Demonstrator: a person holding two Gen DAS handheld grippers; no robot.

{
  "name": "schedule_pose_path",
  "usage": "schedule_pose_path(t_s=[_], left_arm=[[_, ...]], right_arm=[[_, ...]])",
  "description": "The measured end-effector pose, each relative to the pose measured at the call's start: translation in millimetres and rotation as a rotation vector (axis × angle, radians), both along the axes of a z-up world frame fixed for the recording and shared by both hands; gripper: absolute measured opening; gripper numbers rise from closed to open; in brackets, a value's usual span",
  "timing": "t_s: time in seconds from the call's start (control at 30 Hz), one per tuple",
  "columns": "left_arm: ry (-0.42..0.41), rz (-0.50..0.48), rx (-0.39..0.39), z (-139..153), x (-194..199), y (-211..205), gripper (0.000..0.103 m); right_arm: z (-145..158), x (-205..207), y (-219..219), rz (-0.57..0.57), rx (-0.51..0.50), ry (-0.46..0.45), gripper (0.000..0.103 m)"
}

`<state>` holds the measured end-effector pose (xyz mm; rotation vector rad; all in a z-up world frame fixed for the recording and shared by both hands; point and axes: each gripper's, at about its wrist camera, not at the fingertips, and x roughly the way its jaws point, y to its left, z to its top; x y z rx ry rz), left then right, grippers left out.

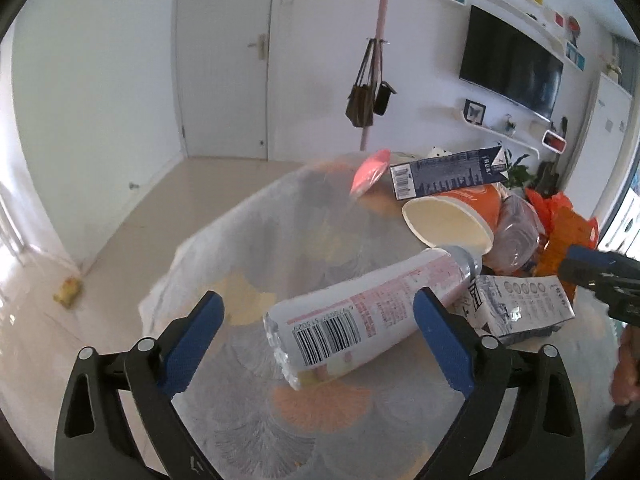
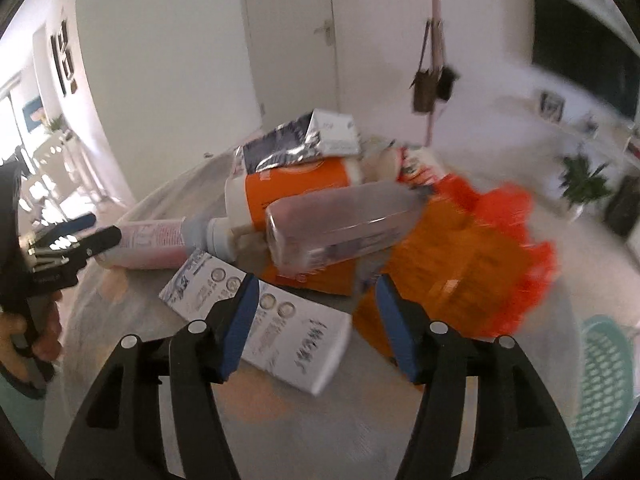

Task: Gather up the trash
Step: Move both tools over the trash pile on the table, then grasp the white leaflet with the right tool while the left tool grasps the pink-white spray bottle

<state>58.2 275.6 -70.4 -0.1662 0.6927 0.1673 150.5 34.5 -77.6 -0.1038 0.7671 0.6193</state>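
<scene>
The bottle (image 1: 360, 312) is glossy plastic with a paper-like label. The cup (image 1: 452, 216) looks like matt paper. The carton (image 2: 264, 320) is smooth printed cardboard. The tablecloth (image 1: 248, 240) looks like soft cloth. The bag (image 2: 480, 248) is thin crinkled plastic.

An orange paper cup (image 1: 460, 208) lies at one o'clock from the white, pink-printed bottle (image 1: 368, 308), beside a navy carton (image 1: 448, 174).

Daylight fills the room, bright and slightly washed out, strongest from the left, where the glossy floor (image 1: 36, 312) glares. Both fisheye views bend walls and doors toward dark circular edges. The right wrist view smears with motion blur, worst on the orange bag (image 2: 480, 248).
</scene>
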Motion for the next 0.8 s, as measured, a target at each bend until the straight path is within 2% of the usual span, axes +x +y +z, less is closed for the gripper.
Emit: schedule_pose_path(t_s=[0.1, 0.17, 0.33, 0.4, 0.47, 0.57, 0.63, 0.73, 0.8], left_arm=[[0.021, -0.054, -0.080, -6.2, -2.4, -4.6, 0.092], [0.031, -0.088, -0.095, -9.2, -4.6, -12.2, 0.092], [0.028, -0.156, -0.133, -10.7, -22.9, -32.5, 0.091], [0.031, -0.193, -0.171, -9.7, -34.6, -39.8, 0.091], [0.034, -0.221, -0.193, -9.7, -40.9, -44.3, 0.091], [0.027, -0.249, -0.153, -3.5, -57.2, -50.5, 0.091], [0.019, -0.244, -0.084, 7.0, -63.1, -50.6, 0.091], [0.020, -0.237, 0.018, 21.2, -47.4, -48.9, 0.091], [0.029, -0.245, 0.043, 26.0, -32.5, -46.9, 0.091]], right_arm=[[-13.4, 18.3, -7.7, 0.039, 0.024, 0.146, 0.057], [-21.3, 21.2, -6.8, 0.071, 0.037, 0.197, 0.057], [-18.2, -9.8, -13.7, 0.165, 0.062, 0.242, 0.058], [-17.1, -29.6, -16.2, 0.218, 0.076, 0.268, 0.058], [-16.1, -51.8, -13.4, 0.275, 0.056, 0.260, 0.058], [-4.8, -83.4, -7.4, 0.268, -0.036, 0.149, 0.060], [4.7, -94.7, -1.6, 0.266, -0.083, 0.080, 0.071], [10.8, -83.1, 13.1, 0.284, -0.106, 0.062, 0.072], [1.3, -74.8, 25.3, 0.304, -0.121, 0.060, 0.072]])
